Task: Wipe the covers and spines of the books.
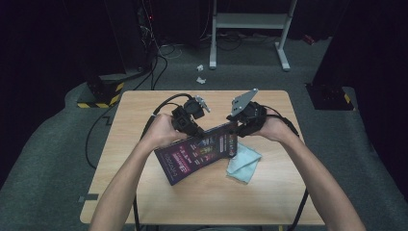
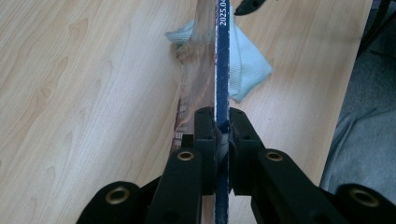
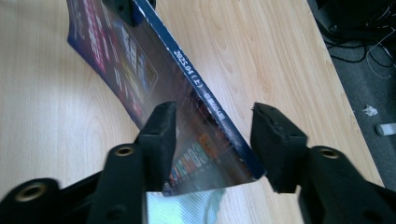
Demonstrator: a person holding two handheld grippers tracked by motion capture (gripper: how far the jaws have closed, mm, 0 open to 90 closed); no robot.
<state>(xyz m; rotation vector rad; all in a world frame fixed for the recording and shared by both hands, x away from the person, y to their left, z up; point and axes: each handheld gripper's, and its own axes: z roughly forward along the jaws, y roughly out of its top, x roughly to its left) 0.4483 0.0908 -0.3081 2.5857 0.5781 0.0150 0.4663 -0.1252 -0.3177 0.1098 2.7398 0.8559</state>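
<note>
Hands raise a magazine (image 1: pixel 199 151) above the desk (image 1: pixel 144 115), just over a blue cloth (image 1: pixel 244 162). Left gripper (image 2: pixel 222 126) view: fingers clamped on the magazine's spine (edge-on). Right gripper (image 3: pixel 212 123) view: fingers parted, straddling the magazine's corner, one touching the cover, not squeezing.

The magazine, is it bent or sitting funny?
Yes. The magazine is tipped up off the table, pinched at one end by the left gripper. Its pages bow outward, and the blue cloth lies crumpled beneath it.
</note>
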